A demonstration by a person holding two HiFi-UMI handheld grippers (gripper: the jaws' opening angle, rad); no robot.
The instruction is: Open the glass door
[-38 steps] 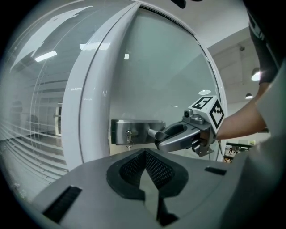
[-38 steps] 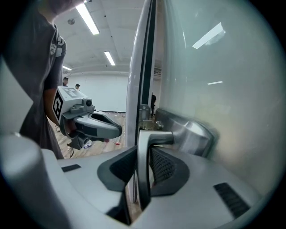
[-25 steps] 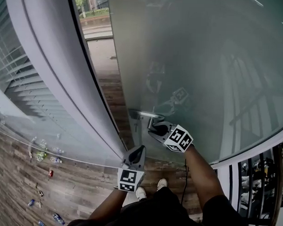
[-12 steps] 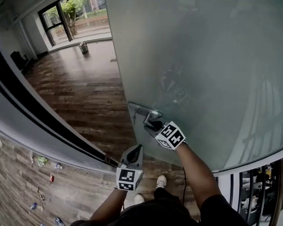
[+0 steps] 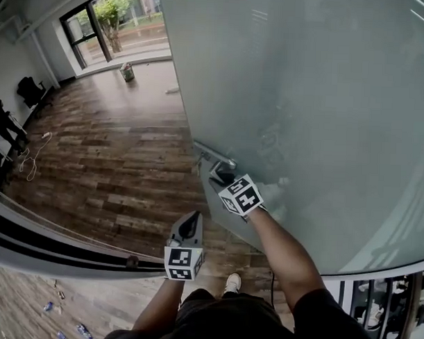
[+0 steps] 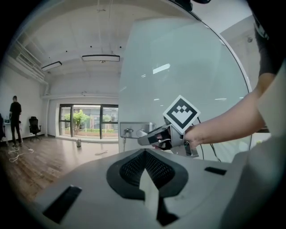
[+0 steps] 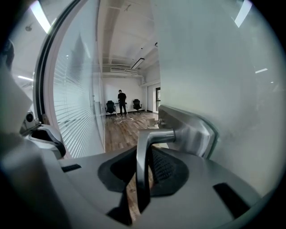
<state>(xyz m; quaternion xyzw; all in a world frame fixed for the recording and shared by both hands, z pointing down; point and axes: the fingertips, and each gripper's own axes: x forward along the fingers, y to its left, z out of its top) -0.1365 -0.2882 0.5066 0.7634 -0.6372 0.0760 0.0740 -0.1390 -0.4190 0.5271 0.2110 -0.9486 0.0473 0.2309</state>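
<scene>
The frosted glass door (image 5: 305, 99) stands swung open, with the wood-floored room in view past its edge. My right gripper (image 5: 221, 178) is shut on the metal lever handle (image 5: 216, 157). In the right gripper view the lever (image 7: 142, 147) runs upright between the pads, out from its steel plate (image 7: 192, 134). These jaws have just been closing further on the lever. My left gripper (image 5: 187, 227) hangs free below and left of the handle, shut and holding nothing. The left gripper view shows the right gripper (image 6: 143, 141) at the handle.
The grey door frame (image 5: 56, 243) crosses the lower left. A glass partition with blinds (image 7: 71, 112) lines the left side. A person (image 6: 15, 118) stands far off by chairs. Cables (image 5: 32, 155) and a small canister (image 5: 127, 72) lie on the floor near the windows.
The door has swung much wider: the narrow gap became a full view of the room. Both grippers moved along with it, and the frame slid from upper left to bottom left.
</scene>
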